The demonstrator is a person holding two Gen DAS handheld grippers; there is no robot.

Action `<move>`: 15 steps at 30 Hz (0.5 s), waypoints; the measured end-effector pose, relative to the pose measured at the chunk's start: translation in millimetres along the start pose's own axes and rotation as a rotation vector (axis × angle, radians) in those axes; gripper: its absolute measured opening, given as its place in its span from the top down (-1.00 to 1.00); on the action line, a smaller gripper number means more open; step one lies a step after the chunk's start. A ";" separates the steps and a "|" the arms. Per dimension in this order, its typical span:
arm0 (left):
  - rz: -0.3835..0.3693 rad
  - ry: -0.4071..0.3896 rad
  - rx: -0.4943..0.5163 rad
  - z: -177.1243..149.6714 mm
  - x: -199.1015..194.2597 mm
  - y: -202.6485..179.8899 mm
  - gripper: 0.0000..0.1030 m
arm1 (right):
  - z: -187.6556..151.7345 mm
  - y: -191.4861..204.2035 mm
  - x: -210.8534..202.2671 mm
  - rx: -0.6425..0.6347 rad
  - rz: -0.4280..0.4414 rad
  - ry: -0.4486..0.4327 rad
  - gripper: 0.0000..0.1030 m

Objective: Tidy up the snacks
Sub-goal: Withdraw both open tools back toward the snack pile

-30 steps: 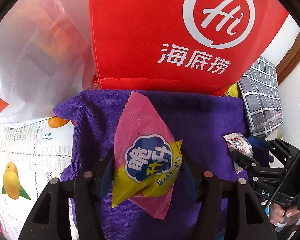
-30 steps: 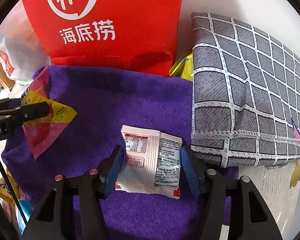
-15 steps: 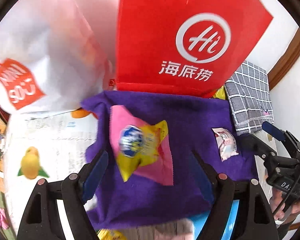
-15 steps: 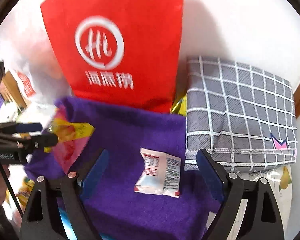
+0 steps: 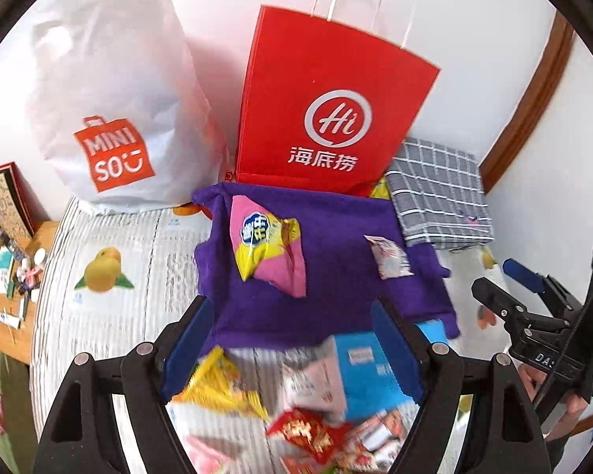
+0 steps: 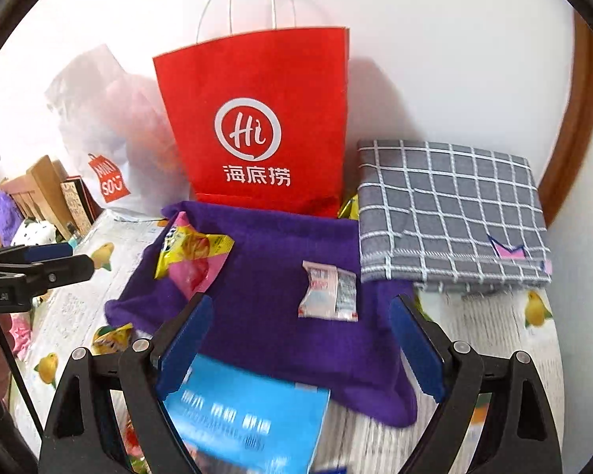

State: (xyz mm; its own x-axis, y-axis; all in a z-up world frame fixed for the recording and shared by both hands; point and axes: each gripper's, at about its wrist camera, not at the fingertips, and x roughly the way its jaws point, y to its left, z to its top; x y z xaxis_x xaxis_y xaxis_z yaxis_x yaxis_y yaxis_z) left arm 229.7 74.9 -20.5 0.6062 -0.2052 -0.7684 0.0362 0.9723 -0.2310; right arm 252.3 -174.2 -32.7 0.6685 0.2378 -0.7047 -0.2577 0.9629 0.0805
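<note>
Both snack packets have been let go since a second ago, and both grippers have been drawn back toward the near side, so that more of the table is taken in. The left gripper (image 5: pixel 292 349) is held wide, with nothing between its blue pads; the right gripper (image 6: pixel 302 349) is likewise spread wide and holds nothing.

The pink and yellow snack packet (image 5: pixel 267 247) is laid on the far left part of the purple towel (image 5: pixel 336 304), slightly crumpled. The small white packet (image 6: pixel 328 290) is laid flat on the right part of the same towel, well apart from the first and near the folded grey checked cloth (image 6: pixel 450 213), which rests just beside the towel on the right.

Behind the towel, a red paper bag (image 5: pixel 328 106) is stood upright against the wall, with a white plastic bag (image 5: pixel 99 98) to its left. The tablecloth (image 5: pixel 110 316), printed with text and yellow fruit, is seen under everything.

At the near edge of the towel, a blue packet (image 6: pixel 245 422) is seen between the right gripper's fingers but untouched by them. In the left wrist view a loose heap of further snacks (image 5: pixel 296 407), yellow, pink-white and red, is seen blurred on the near side.
</note>
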 end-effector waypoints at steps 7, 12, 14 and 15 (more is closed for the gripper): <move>0.010 -0.062 0.030 -39.7 -35.6 4.0 -0.54 | -43.5 -3.2 -25.9 -0.011 -0.041 0.036 -0.75; 0.007 -0.037 0.010 -62.4 -40.6 16.0 -0.54 | -90.9 -11.7 -19.3 0.006 -0.031 0.110 -0.70; 0.007 -0.018 0.001 -71.1 -40.2 22.6 -0.54 | -108.2 -14.5 -12.6 0.018 -0.020 0.142 -0.64; 0.006 -0.004 0.000 -74.8 -39.2 25.8 -0.54 | -115.9 -15.0 -9.8 0.022 -0.014 0.153 -0.62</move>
State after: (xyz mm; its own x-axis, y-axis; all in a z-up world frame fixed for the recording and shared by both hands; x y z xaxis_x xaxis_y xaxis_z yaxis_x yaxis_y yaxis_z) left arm 147.5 99.7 -41.0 0.6097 -0.1989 -0.7673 0.0326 0.9735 -0.2265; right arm 168.8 -205.7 -108.7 0.5570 0.2039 -0.8051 -0.2328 0.9689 0.0843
